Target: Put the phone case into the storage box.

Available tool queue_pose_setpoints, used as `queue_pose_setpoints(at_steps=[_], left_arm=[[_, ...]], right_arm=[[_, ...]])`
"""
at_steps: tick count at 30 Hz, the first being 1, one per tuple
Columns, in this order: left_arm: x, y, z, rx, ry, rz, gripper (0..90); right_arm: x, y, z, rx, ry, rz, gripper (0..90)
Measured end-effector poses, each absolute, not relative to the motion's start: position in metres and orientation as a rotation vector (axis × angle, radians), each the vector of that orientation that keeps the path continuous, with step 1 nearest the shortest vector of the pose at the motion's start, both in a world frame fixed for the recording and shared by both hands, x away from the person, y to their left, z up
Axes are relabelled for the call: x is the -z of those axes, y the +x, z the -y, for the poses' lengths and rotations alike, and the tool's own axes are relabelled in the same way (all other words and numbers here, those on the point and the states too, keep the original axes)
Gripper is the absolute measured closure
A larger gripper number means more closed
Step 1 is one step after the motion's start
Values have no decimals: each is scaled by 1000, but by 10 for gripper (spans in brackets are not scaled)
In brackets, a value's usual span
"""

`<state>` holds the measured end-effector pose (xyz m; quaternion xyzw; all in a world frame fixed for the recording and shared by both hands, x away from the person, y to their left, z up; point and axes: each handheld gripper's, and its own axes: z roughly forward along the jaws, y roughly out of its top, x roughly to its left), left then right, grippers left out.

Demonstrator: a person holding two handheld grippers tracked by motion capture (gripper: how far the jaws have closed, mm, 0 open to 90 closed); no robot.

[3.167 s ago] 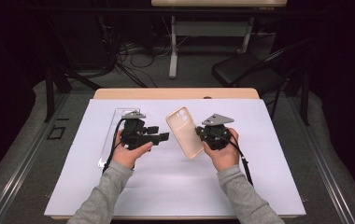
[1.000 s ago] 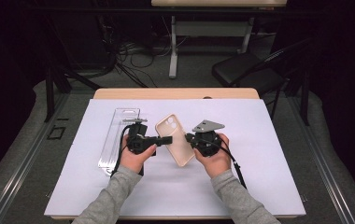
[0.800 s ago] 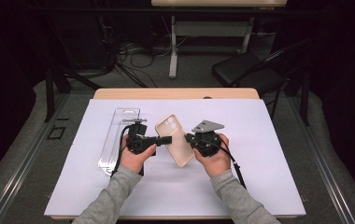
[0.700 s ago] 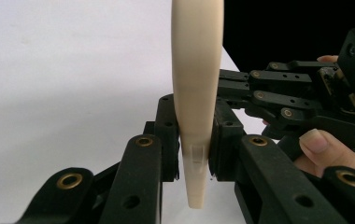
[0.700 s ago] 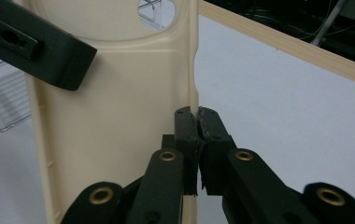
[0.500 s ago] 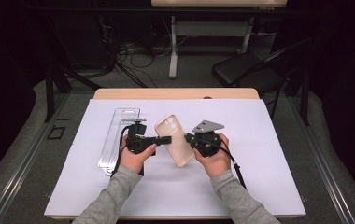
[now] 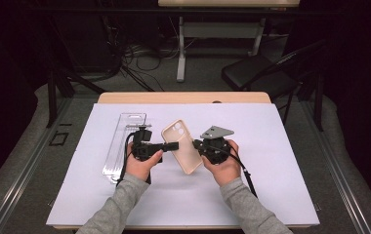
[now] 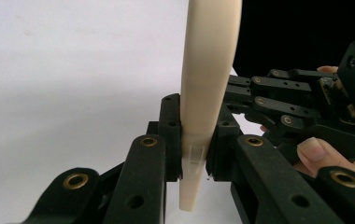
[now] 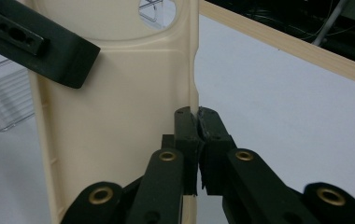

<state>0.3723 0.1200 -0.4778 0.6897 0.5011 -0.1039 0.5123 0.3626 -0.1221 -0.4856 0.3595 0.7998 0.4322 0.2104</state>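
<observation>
Pinching phone case point(image 7: 184, 152) edges: left gripper point(image 7: 173, 145), seemingly right gripper point(image 7: 196, 145).

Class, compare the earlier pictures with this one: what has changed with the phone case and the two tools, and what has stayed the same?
The left tool moved in from over the clear plastic package and has just closed on the phone case's left edge. The case has tilted and come nearer the person. The right tool keeps its grip on the case's right edge; the package lies where it was.

phone case point(image 8: 210, 70) top cut off by the frame; packaging point(image 9: 5, 100) partly hidden behind it
</observation>
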Motion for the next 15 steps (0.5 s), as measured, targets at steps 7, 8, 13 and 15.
queue_pose_setpoints(at_steps=[7,8,13,15], left_arm=[[478,373,-121,261,1652,-1208,794],[478,373,-121,261,1652,-1208,794],[479,373,-121,264,1642,-1210,796],[479,373,-121,267,1642,-1207,796]], right_arm=[[486,362,122,-1201,1003,-2226,877],[486,362,122,-1201,1003,-2226,877],[486,362,121,-1204,1003,-2226,876],[486,363,121,-1204,1002,-2225,876]])
